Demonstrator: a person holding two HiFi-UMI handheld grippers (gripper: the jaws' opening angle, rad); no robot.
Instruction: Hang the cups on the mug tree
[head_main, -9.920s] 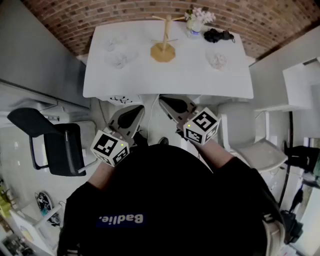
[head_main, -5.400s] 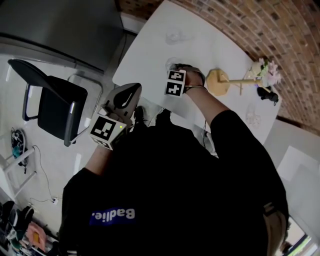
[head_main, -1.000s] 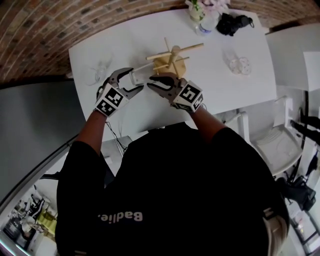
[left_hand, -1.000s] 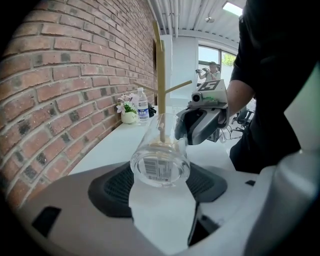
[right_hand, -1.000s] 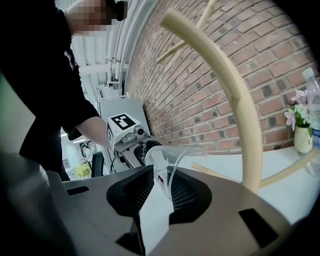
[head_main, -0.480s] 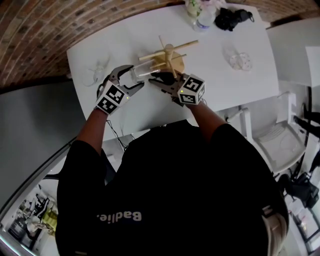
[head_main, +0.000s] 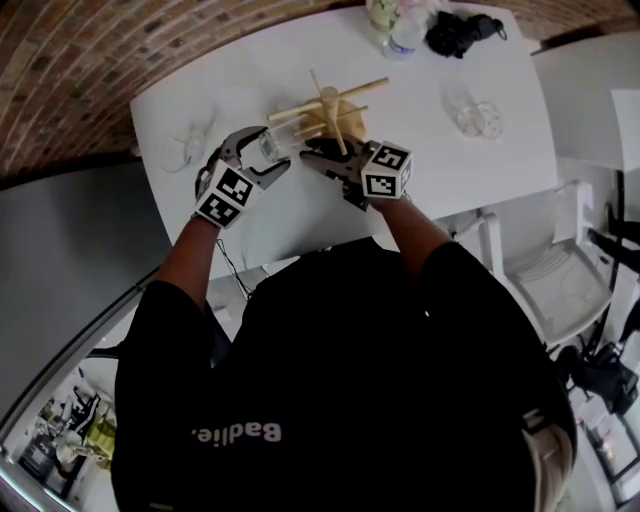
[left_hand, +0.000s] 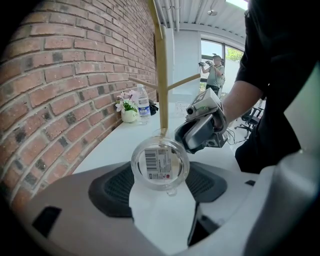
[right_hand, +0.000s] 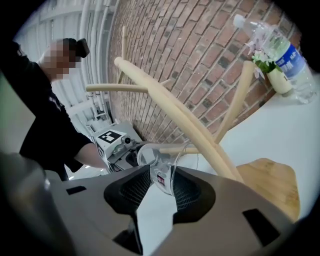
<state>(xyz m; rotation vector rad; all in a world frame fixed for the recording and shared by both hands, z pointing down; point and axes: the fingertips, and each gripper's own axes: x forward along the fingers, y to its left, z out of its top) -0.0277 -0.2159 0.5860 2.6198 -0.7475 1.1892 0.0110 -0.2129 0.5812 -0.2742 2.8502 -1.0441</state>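
Surface: white table (head_main: 480, 160) beside a brick wall.
Cup location: clear glass cup (left_hand: 160, 162) at the mug tree (head_main: 330, 105), with a peg at its mouth.
Left gripper (head_main: 265, 152): clamped on the cup base.
Right gripper (right_hand: 162, 180): jaws opening, cup between them.
Handling: probably light, rigid, slick and breakable; grip the body sides.
Obstructions: neighbouring pegs; bottle (head_main: 405, 35) and second cup (head_main: 475, 118) stand well apart.

Left claw (head_main: 271, 150) gripping cup (left_hand: 160, 162), right claw (right_hand: 161, 184) opening around it, arms extended forward
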